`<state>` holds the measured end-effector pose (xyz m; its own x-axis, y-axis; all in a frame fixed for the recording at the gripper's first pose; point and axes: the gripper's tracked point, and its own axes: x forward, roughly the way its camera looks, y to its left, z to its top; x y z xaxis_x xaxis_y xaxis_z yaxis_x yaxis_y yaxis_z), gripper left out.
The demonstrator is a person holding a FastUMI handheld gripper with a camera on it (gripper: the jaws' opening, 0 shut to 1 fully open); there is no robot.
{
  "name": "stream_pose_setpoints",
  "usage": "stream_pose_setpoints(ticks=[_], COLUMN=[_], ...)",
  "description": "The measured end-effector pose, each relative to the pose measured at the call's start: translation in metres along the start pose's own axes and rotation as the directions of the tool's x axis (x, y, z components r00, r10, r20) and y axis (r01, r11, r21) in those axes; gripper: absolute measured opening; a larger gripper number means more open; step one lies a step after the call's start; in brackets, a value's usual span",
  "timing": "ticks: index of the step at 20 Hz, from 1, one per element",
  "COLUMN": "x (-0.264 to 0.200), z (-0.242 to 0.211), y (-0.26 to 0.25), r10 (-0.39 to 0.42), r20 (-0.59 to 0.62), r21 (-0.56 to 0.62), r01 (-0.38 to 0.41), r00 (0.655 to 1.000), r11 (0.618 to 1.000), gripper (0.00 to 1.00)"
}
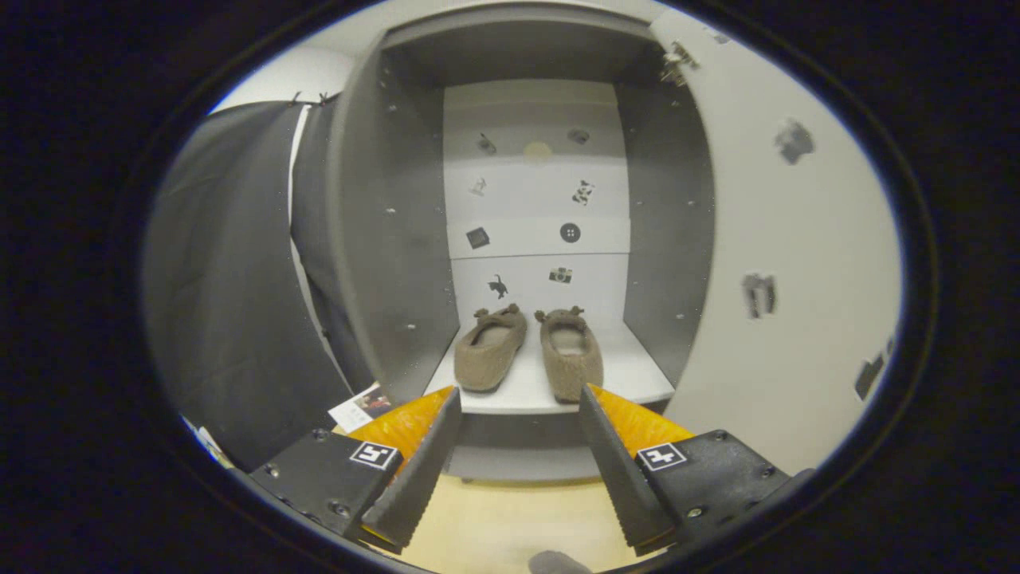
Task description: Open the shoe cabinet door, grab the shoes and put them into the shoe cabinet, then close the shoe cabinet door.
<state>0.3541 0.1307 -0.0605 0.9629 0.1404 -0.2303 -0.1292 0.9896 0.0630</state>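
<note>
Judging by the slippers (527, 351) resting on the cabinet (398, 239) shelf at frame centre, only closing the open door (781, 263) remains; gripper (518, 406) fingers spread, empty.

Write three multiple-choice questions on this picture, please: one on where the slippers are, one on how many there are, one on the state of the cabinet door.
1. Where are the slippers?
A. on the cabinet shelf, beyond the fingers
B. between the fingers
C. on the floor

2. How many slippers are there?
A. one
B. two
C. three

3. How is the cabinet door?
A. shut
B. swung open
C. taken off

Answers: 1 A, they lie side by side on the shelf; 2 B, a pair shows; 3 B, the door stands aside and the inside shows. The gripper is open and holds nothing.
</note>
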Motion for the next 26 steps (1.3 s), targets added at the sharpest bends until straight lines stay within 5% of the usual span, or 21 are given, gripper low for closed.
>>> stream_pose_setpoints(ticks=[8,14,19,26], x=[-0.189,-0.286,-0.317,-0.263], z=[-0.019,-0.023,-0.005,0.009], y=[-0.029,-0.103,-0.195,-0.289], r10=[-0.001,-0.060,-0.173,-0.113], r20=[0.094,0.125,0.194,0.168], r21=[-0.007,-0.021,-0.027,-0.035], r01=[0.001,0.063,0.182,0.120], r00=[0.996,0.990,0.966,0.979], r11=[1.000,0.998,0.983,0.992], gripper=[0.99,0.99,0.99,0.99])
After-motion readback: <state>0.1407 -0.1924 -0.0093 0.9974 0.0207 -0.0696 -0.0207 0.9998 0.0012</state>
